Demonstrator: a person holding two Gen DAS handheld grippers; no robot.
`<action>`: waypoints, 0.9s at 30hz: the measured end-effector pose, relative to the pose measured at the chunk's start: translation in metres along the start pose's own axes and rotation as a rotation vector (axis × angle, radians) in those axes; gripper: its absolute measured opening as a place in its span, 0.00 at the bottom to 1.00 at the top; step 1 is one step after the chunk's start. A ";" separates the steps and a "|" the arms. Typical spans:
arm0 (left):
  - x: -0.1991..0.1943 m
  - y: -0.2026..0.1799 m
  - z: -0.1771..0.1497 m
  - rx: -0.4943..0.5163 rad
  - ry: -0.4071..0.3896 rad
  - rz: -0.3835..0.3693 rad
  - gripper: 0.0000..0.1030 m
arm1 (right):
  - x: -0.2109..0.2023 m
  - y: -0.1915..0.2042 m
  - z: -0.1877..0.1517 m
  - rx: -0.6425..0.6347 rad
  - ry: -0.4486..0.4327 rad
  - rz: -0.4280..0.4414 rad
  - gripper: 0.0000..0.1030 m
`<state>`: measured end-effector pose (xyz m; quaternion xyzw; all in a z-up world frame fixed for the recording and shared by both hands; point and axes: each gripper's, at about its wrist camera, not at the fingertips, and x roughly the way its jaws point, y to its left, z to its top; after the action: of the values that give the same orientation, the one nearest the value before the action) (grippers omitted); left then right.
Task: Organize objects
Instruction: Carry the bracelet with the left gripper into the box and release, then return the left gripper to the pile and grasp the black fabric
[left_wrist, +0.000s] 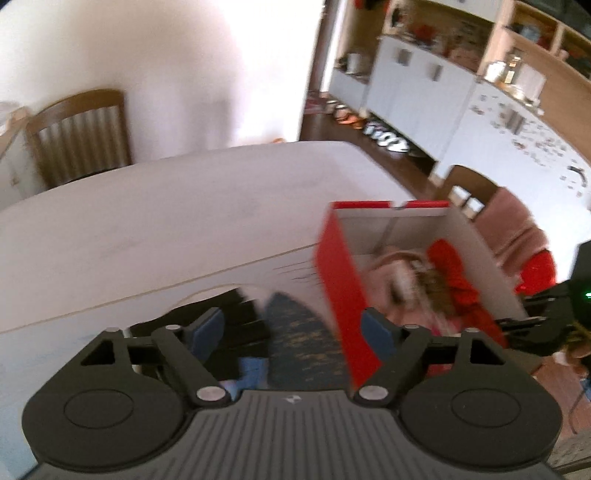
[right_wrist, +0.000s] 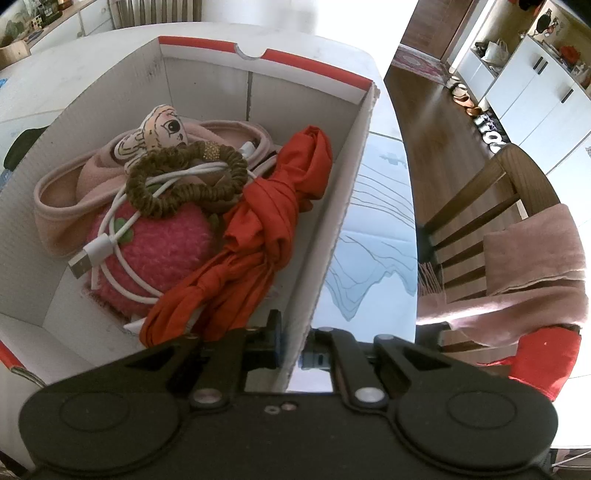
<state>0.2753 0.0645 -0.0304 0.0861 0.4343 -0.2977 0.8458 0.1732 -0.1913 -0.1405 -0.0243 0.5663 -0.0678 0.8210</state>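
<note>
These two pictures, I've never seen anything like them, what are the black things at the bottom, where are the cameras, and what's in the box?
The black shapes are two hand-held grippers, each with a wide-angle camera looking along its two fingers. A person carries one in each hand; there is no robot arm.

The right-hand camera looks down into a red and white cardboard box on a white table. The right gripper is shut on the box's side wall. Inside lie a red cloth, a pink knitted strawberry, a white USB cable, a brown scrunchie, pink fabric and a small doll face.

The left-hand camera is blurred. It shows the same box from the side. The left gripper is open and holds nothing.
</note>
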 end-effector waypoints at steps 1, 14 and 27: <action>0.001 0.005 -0.002 -0.003 0.004 0.017 0.83 | 0.000 0.000 0.000 0.000 0.001 0.000 0.06; 0.055 0.066 -0.030 -0.084 0.097 0.201 1.00 | -0.001 0.001 0.001 0.007 0.008 -0.010 0.06; 0.099 0.112 -0.029 -0.246 0.148 0.309 1.00 | -0.002 0.006 0.000 0.002 0.009 -0.023 0.07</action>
<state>0.3639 0.1245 -0.1385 0.0692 0.5101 -0.1020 0.8512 0.1730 -0.1854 -0.1394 -0.0294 0.5698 -0.0779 0.8175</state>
